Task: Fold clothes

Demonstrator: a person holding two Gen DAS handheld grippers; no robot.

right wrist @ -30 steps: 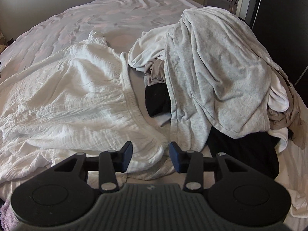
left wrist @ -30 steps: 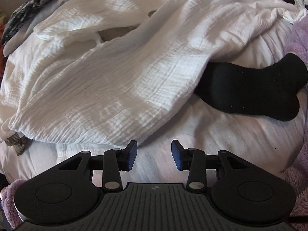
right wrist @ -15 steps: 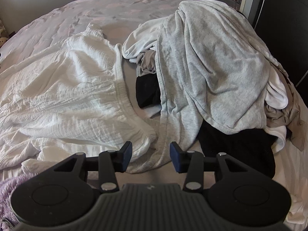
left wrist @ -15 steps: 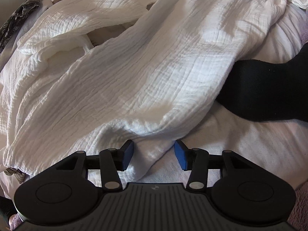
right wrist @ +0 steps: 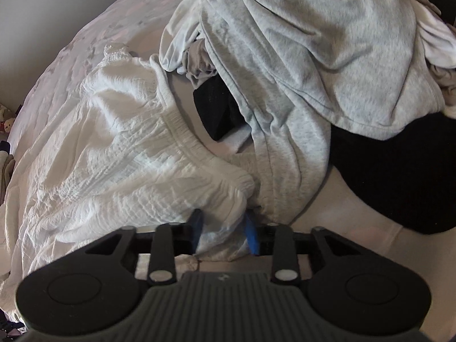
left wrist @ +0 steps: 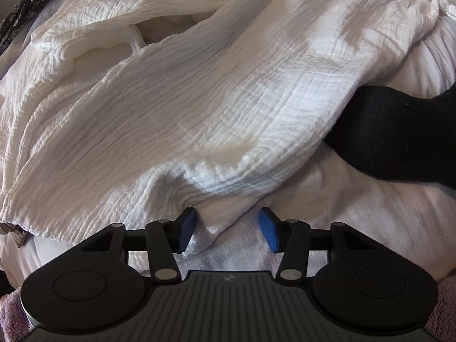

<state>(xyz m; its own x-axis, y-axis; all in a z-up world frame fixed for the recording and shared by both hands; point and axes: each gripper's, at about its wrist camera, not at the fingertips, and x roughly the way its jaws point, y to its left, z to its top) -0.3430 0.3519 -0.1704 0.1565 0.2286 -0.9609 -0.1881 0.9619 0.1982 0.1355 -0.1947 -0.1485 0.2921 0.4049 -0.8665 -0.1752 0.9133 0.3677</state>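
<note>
White crinkled trousers [left wrist: 199,99] lie spread over the bed. In the left wrist view their hem corner reaches in between the fingers of my left gripper [left wrist: 228,232], which is open wide, with the cloth against the left finger only. In the right wrist view the elastic waistband end of the trousers [right wrist: 114,156] sits bunched between the fingers of my right gripper [right wrist: 223,232]. Both blue pads touch the cloth, and the jaws still stand well apart.
A black sock [left wrist: 384,136] pokes out from under the trousers at the right. A heap with a grey sweatshirt [right wrist: 313,57] and black garments [right wrist: 399,171] lies right of the waistband. Pale bed sheet [right wrist: 99,28] stretches behind. Purple fleece [left wrist: 444,307] lies at the near edge.
Both grippers moved forward onto the trousers: the hem now lies between the left fingers, the waistband between the right ones. The right fingers have drawn a little closer together.
</note>
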